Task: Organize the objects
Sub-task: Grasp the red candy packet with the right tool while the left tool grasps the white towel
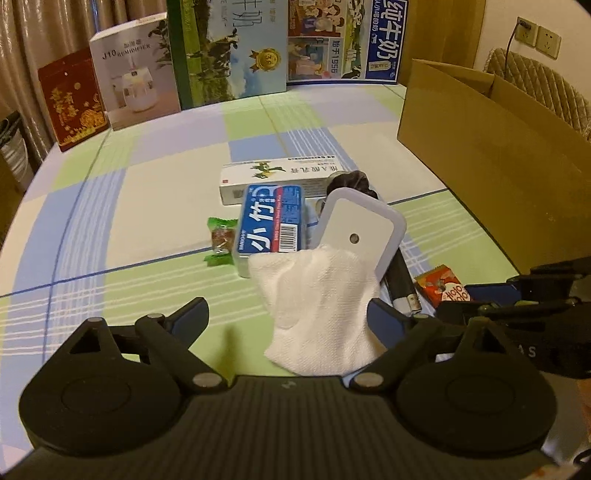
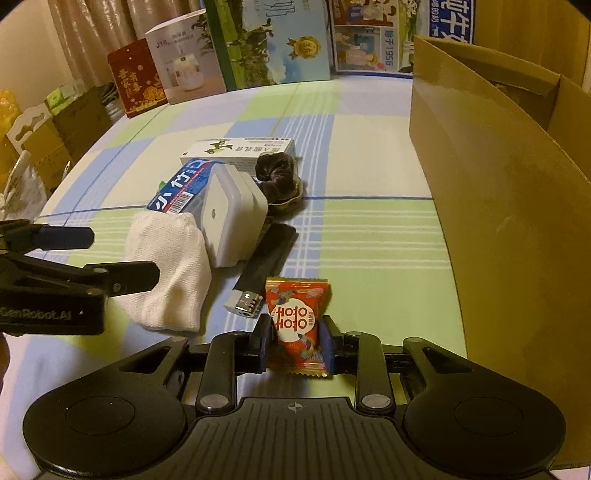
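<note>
A checked cloth in pale green, blue and cream covers the tabletop [image 1: 140,206], and warm indoor light falls over it. Along the far edge, across the top of the left wrist view, stand cartons: a red gift box [image 1: 72,103] at upper left, a white humidifier box [image 1: 135,74], a green milk carton [image 1: 229,51] and a blue milk carton [image 1: 347,40]. Beige curtains [image 1: 48,33] hang behind them at upper left. At upper right a wall socket [image 1: 537,35] carries a plug, above a quilted chair back [image 1: 535,81]. A large open cardboard box [image 1: 491,147] fills the right side.

The clutter sits mid-frame: a white ointment box [image 1: 280,177], a blue-labelled case [image 1: 271,225] overlapping its near side, a green-wrapped candy [image 1: 221,240] just left of the case, a dark scrunchie [image 1: 351,182], a pale lilac-rimmed device [image 1: 360,229] propped on a black stick with a metal end [image 1: 402,284], and a white sock [image 1: 321,310] draped in front.

The left tongs [image 1: 291,317] are spread wide at lower centre, the sock lying between the pads; contact is not clear. In the right wrist view the right tongs [image 2: 297,345] pinch a red snack packet [image 2: 297,325] at lower centre — just right of the black stick's metal tip and left of the cardboard box wall.
</note>
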`<control>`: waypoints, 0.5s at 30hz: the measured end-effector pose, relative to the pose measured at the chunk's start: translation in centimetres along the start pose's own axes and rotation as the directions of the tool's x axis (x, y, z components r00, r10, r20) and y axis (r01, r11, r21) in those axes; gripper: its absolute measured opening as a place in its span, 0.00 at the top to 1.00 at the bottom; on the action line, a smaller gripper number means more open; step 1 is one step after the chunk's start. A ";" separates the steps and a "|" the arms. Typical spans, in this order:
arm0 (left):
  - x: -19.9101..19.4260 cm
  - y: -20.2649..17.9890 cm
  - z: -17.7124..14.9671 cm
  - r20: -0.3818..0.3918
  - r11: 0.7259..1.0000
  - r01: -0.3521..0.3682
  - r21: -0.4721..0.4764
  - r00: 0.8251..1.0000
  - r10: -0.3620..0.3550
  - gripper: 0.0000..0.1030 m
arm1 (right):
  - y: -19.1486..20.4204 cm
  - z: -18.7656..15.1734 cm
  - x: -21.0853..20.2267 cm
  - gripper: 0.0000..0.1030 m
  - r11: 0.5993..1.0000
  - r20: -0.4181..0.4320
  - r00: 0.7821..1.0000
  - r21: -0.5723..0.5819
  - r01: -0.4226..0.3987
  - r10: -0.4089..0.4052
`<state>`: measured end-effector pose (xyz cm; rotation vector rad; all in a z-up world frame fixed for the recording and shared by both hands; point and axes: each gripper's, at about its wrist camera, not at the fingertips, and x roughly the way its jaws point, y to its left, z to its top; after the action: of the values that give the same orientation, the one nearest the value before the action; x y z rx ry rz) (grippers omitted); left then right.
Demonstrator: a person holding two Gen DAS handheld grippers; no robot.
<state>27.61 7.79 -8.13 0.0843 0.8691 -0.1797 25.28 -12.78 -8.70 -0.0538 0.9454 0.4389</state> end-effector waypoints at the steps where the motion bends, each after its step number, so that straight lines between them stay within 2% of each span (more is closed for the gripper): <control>1: 0.2 0.0 0.0 -0.005 1.000 0.001 -0.002 1.000 -0.001 0.15 | -0.1 0.0 0.0 0.76 1.000 0.000 1.000 0.005 -0.001 0.000; 10: 2.0 0.0 -0.1 -0.030 0.998 0.053 -0.027 0.998 -0.054 0.33 | 0.0 0.1 -0.1 0.76 1.000 -0.007 1.000 0.015 -0.010 0.010; 15: 2.1 -0.6 -0.2 -0.041 0.997 0.075 -0.009 0.996 -0.075 0.51 | 0.1 0.1 -0.1 0.76 1.000 -0.009 1.000 0.016 -0.010 0.010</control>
<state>28.64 6.97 -9.89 0.0481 0.9145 -0.2458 25.26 -12.71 -8.60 -0.0364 0.9580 0.4402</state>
